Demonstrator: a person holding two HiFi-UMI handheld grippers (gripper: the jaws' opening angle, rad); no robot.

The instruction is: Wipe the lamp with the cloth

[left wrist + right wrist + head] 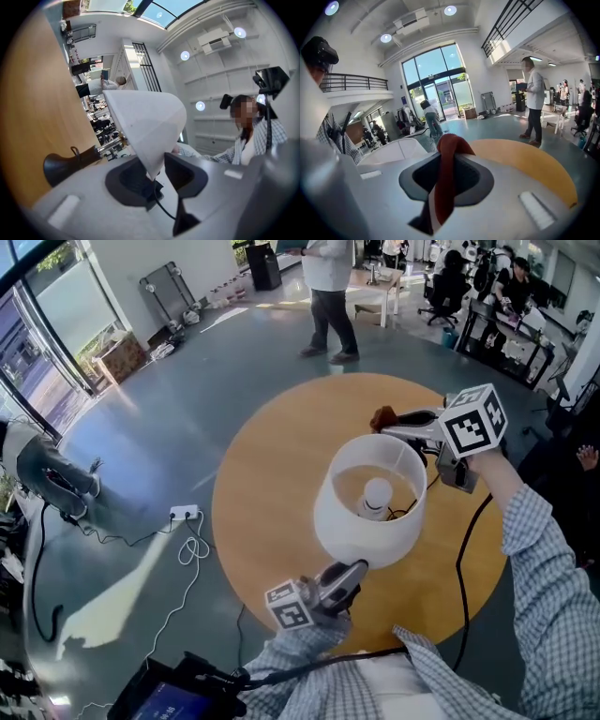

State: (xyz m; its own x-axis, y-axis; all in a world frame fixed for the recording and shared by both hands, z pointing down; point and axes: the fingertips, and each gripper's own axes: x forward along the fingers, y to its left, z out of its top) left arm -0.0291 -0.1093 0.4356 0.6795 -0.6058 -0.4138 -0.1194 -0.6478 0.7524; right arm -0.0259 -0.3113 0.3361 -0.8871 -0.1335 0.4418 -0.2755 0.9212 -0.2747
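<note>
The lamp's white shade (pixel 370 498) stands at the middle of the round wooden table (pixel 272 474), and its bulb (pixel 377 495) shows inside from above. My left gripper (pixel 349 570) is shut on the shade's near lower rim. In the left gripper view the shade's edge (pixel 145 124) sits pinched between the jaws. My right gripper (pixel 398 420) hovers just beyond the shade's far rim, shut on a reddish-brown cloth (pixel 382 416). In the right gripper view the cloth (pixel 445 173) hangs folded between the jaws, with the shade (pixel 393 150) to their left.
A black cable (pixel 467 545) runs across the table's right side and over its edge. A person (pixel 328 296) stands on the floor beyond the table. A white power strip (pixel 184 513) with cords lies on the floor at left. Desks with seated people fill the back right.
</note>
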